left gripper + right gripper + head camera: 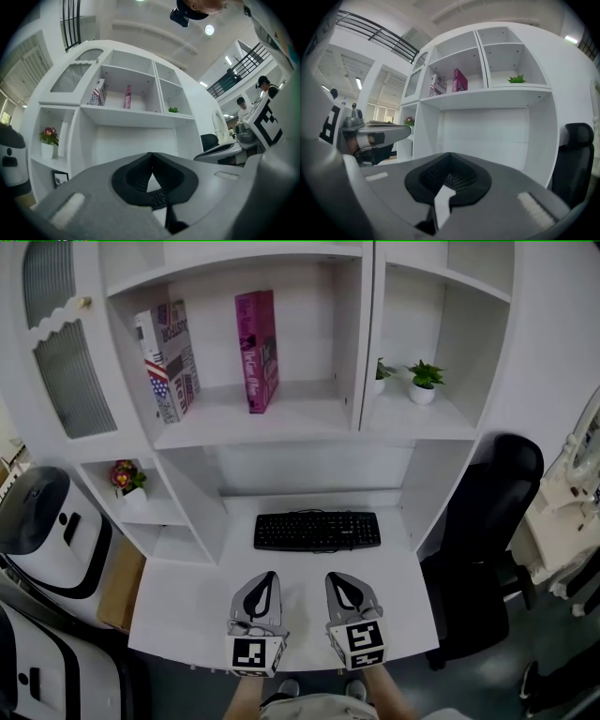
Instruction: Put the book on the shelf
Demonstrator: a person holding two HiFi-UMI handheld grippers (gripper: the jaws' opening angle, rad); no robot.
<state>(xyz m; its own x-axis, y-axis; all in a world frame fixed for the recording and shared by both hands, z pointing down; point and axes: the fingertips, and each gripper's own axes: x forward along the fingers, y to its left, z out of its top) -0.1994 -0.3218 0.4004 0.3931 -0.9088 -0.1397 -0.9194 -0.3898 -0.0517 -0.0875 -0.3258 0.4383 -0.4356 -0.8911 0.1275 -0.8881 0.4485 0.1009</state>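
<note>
Books standing on the shelf [291,418]: pink book [256,351] mid-compartment, flag-patterned book [169,360] tilted at its left wall. Left tongs [266,579] and right tongs [337,581] closed on nothing, near the tabletop's [187,615] front edge. Likely hazard: unsupported pink book tipping over.

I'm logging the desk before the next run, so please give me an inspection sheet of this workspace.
Surface: white desk, with shelving above it.
Job's things: magenta book upright, patterned book leaning, both in one upper shelf compartment.
Clutter: keyboard at the desk's back; potted plant in the right compartment; flower pot in the left cubby.
Grippers: left gripper and right gripper both shut, holding nothing, at the desk's front.
Cables: a thin lead seems to loop behind the keyboard.
Surroundings: black chair on the right, white machines on the left.
</note>
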